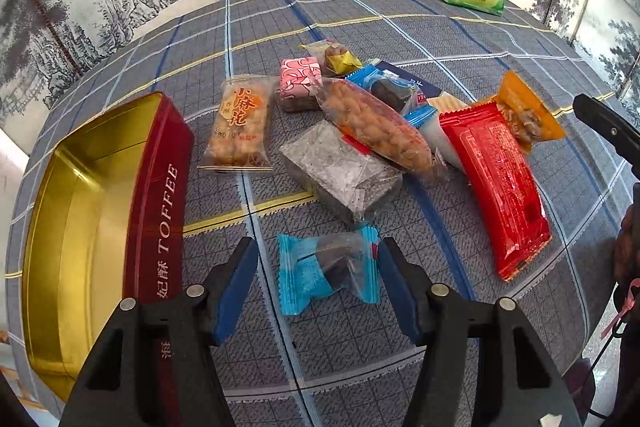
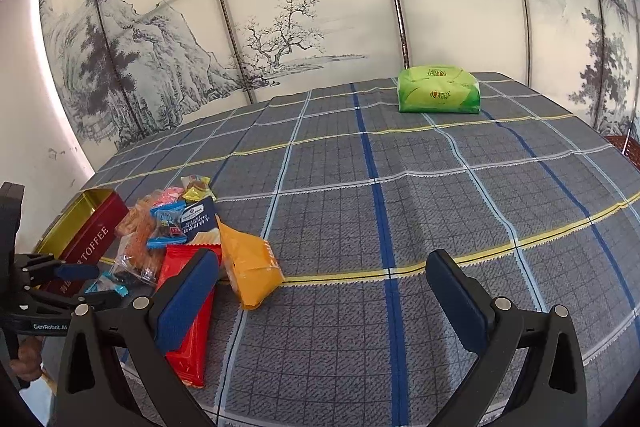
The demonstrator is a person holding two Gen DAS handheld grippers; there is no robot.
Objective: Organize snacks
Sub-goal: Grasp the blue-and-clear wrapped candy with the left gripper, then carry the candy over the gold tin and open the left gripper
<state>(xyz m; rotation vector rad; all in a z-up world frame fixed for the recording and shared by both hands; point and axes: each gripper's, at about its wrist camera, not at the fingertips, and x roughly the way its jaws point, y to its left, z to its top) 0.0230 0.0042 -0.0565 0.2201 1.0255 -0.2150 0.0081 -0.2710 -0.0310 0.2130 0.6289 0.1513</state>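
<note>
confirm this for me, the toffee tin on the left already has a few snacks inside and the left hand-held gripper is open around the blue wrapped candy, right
Not quite: the toffee tin holds no snacks, as the left wrist view shows only its bare gold inside. The left hand-held gripper is indeed open around the blue wrapped candy.

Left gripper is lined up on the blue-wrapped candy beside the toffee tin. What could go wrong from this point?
The left gripper is open around the blue-wrapped candy; closing may catch only the loose crinkly film, so it could slip out on lifting. The toffee tin sits close beside the left finger, which could knock its wall on the way over. The red packet lies under the open right gripper, which could drag it if lowered.
</note>
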